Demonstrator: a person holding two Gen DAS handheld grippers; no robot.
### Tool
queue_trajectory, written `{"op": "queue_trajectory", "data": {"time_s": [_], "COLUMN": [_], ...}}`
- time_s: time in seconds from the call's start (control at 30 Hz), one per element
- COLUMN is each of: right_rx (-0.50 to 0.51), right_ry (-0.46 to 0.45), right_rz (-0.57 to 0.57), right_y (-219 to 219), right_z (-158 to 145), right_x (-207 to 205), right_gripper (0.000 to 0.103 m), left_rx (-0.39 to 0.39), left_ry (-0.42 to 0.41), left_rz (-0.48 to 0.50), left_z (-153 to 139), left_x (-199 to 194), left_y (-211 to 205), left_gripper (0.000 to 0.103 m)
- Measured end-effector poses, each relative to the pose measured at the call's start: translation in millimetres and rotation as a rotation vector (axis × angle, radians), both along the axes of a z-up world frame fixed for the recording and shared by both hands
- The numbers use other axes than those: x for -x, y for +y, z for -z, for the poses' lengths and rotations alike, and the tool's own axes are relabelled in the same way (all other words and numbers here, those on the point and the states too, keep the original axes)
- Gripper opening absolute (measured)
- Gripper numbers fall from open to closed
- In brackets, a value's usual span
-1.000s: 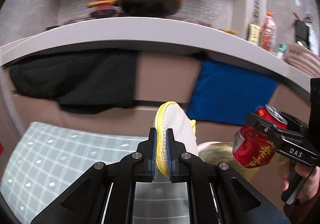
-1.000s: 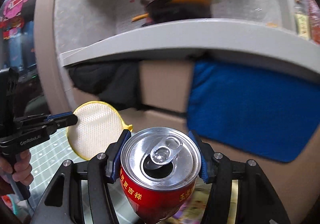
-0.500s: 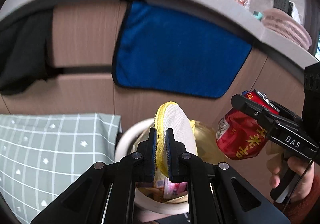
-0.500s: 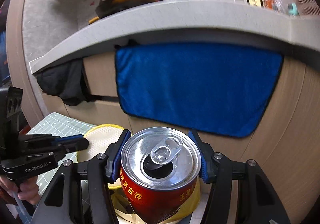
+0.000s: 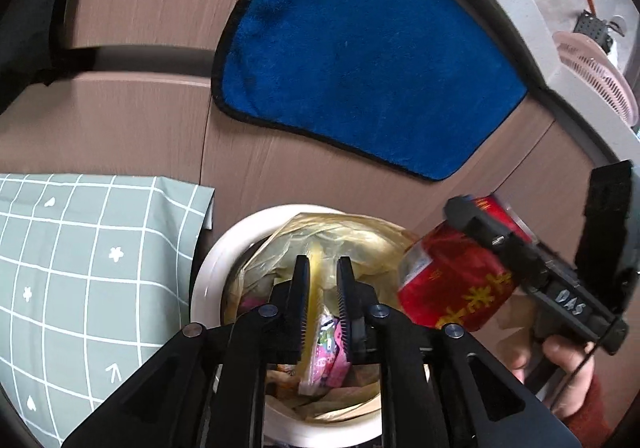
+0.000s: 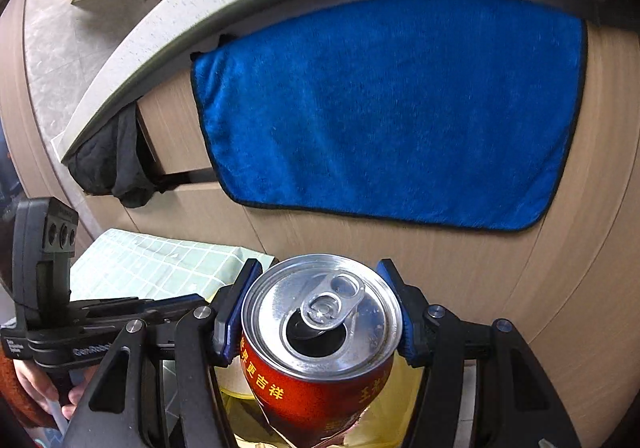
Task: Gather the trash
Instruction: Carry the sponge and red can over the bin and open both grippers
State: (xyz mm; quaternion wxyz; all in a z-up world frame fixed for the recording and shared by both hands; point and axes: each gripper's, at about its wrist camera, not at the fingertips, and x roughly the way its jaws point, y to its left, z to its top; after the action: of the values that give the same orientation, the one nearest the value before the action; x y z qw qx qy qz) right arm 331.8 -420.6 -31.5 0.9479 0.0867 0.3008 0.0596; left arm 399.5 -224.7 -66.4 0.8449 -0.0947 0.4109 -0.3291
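Note:
A white trash bin [image 5: 212, 268] lined with a yellow bag [image 5: 360, 240] stands below me and holds colourful wrappers. My left gripper [image 5: 322, 260] hangs over its mouth and its jaws are opening. The yellow-rimmed scrubbing pad [image 5: 316, 280] is seen edge-on in the gap, close to the left finger and no longer squeezed. An opened red drink can [image 6: 316, 388] is clamped by its sides in my right gripper [image 6: 320, 268]. In the left wrist view that red can [image 5: 448, 288] hovers tilted at the bin's right rim, held by a hand.
A blue towel [image 5: 360, 60] hangs on the brown cabinet front behind the bin. A green checked cloth [image 5: 80, 268] covers the surface left of the bin. A black cloth [image 6: 112, 160] hangs under the grey countertop [image 6: 200, 8]. A pink basket [image 5: 592, 72] sits on top.
Both grippers have dropped and swung right, from the counter to over the bin. The left jaws have parted and the pad has slipped lower between them. The can stays clamped.

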Motion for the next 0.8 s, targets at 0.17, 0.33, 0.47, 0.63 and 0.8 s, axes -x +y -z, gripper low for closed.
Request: {"op": "queue_trajectory", "data": {"time_s": [0.17, 0.33, 0.47, 0.63, 0.8], "right_rx": [-0.036, 0.019, 0.036, 0.069, 0.039], "right_ry": [0.019, 0.017, 0.002, 0.0, -0.009], "right_rz": [-0.009, 0.001, 0.026, 0.049, 0.0], "right_y": [4.7, 18.9, 24.2, 39.5, 66.3], "right_z": [8.2, 7.6, 1.0, -13.4, -29.2], "right_x": [-1.1, 4.2, 16.2, 42.9, 93.3], "right_gripper": [0.056, 0.056, 0.056, 0.056, 0.056], "left_rx": [-0.062, -0.097, -0.139, -0.194, -0.239], "left_ry": [-0.023, -0.031, -0.08, -0.177, -0.244], "left_rz": [-0.043, -0.103, -0.159, -0.202, -0.254], "left_z": [-7.8, -14.9, -24.4, -45.4, -66.8], "left_x": [4.4, 14.2, 35.0, 85.7, 152.2], "left_y": [7.4, 26.0, 41.2, 62.9, 91.1], "left_gripper": [0.036, 0.036, 0.036, 0.039, 0.039]}}
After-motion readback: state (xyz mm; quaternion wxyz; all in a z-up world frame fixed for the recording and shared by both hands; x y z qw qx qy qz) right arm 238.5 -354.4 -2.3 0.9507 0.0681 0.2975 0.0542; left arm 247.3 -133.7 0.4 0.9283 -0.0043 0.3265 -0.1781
